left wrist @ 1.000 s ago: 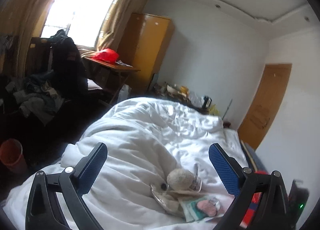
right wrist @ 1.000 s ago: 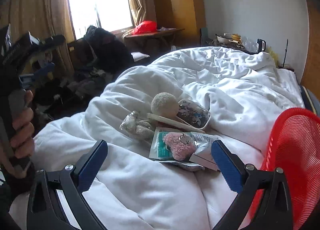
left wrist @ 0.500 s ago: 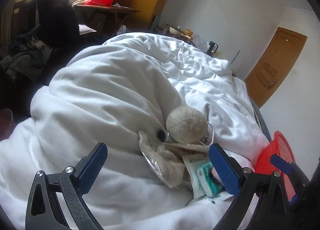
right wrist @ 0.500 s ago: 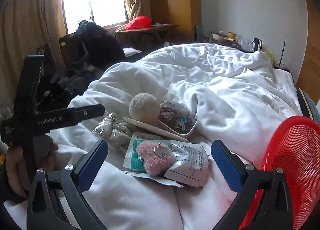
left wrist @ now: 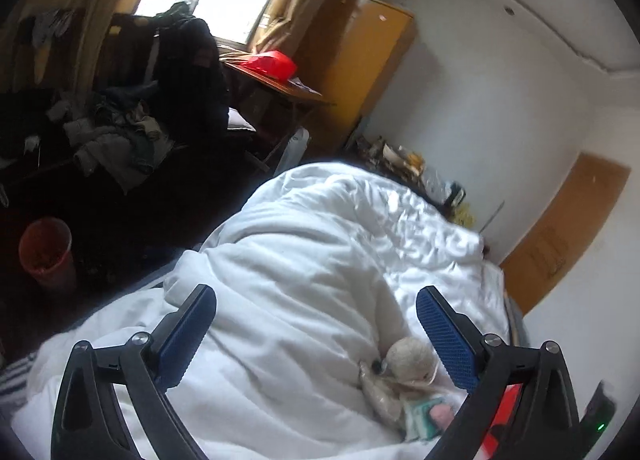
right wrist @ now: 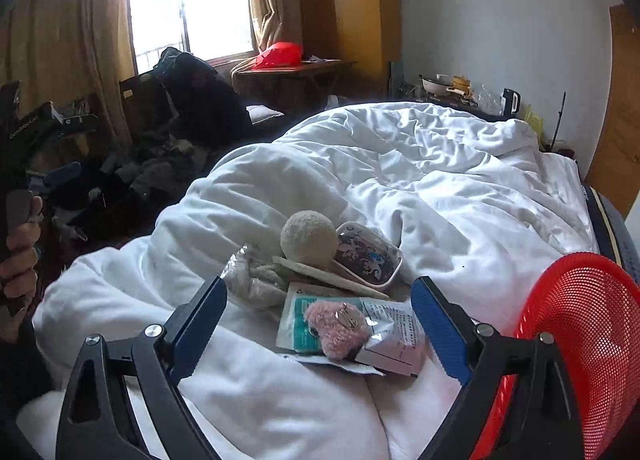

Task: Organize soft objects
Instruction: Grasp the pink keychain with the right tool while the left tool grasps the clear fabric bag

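Observation:
A small pile of soft things lies on the white duvet: a cream fuzzy ball, a pink fluffy keychain on flat packets, a clear bag of grey fluff and a printed pouch. My right gripper is open and empty, its jaws spread just before the pink keychain. My left gripper is open and empty above the duvet; the cream ball and bag lie low right near its right finger. A red mesh basket stands at the right.
The left-hand gripper and the hand holding it show at the right wrist view's left edge. Beyond the bed are a chair with dark clothes, a desk, a wooden wardrobe and an orange bucket on the floor.
My left gripper has pulled back and tilted up from its close look at the pile. My right gripper has moved slightly nearer the pink keychain. Both stay open.

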A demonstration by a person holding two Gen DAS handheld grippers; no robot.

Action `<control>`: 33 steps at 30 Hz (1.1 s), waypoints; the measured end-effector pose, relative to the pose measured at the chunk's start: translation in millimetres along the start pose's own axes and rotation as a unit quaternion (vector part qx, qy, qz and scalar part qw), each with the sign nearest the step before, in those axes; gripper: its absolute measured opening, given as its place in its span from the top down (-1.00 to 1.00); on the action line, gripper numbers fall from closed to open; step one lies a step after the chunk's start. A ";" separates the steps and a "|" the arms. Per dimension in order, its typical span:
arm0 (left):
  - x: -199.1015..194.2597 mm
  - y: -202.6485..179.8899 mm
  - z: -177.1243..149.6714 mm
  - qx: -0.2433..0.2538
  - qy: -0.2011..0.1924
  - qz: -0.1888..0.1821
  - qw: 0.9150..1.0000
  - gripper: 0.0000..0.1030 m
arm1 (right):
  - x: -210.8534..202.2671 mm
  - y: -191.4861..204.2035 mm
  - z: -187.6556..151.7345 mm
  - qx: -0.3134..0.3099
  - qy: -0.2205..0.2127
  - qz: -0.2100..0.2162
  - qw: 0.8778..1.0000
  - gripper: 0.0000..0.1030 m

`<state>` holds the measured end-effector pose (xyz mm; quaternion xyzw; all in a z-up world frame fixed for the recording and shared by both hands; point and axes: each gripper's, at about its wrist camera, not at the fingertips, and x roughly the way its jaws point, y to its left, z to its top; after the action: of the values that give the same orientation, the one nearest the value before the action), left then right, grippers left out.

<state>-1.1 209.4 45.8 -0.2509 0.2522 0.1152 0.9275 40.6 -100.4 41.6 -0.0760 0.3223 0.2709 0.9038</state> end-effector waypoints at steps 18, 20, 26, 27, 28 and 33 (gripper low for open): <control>119.9 -64.0 -102.3 0.074 0.160 -0.039 0.984 -0.83 | 11.7 -11.0 -55.3 -0.028 -0.002 -0.016 0.999 -0.80; 120.0 -71.8 -97.2 0.079 0.157 -0.048 0.983 -0.72 | 13.1 -14.5 -46.7 -0.019 -0.006 -0.009 1.000 -0.80; 125.1 -98.0 -79.7 0.137 0.143 -0.039 0.979 -0.71 | 31.3 -21.6 -30.2 0.011 0.005 0.021 1.000 -0.80; 133.4 -93.5 -83.9 0.123 0.165 -0.050 0.977 -0.66 | 34.9 -21.6 -29.7 0.013 0.010 0.024 1.000 -0.79; 142.2 -88.0 -89.2 0.104 0.191 -0.064 0.974 -0.57 | 39.3 -22.0 -29.5 0.013 0.018 0.025 0.999 -0.77; 152.9 -64.6 -114.8 0.069 0.227 -0.087 0.967 0.09 | 57.3 -22.3 -22.7 0.008 0.044 0.039 0.998 -0.71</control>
<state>103.2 107.9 -94.0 -0.2270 0.4410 -0.0439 0.8672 77.4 -101.1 -12.7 -0.0686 0.3669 0.2995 0.8780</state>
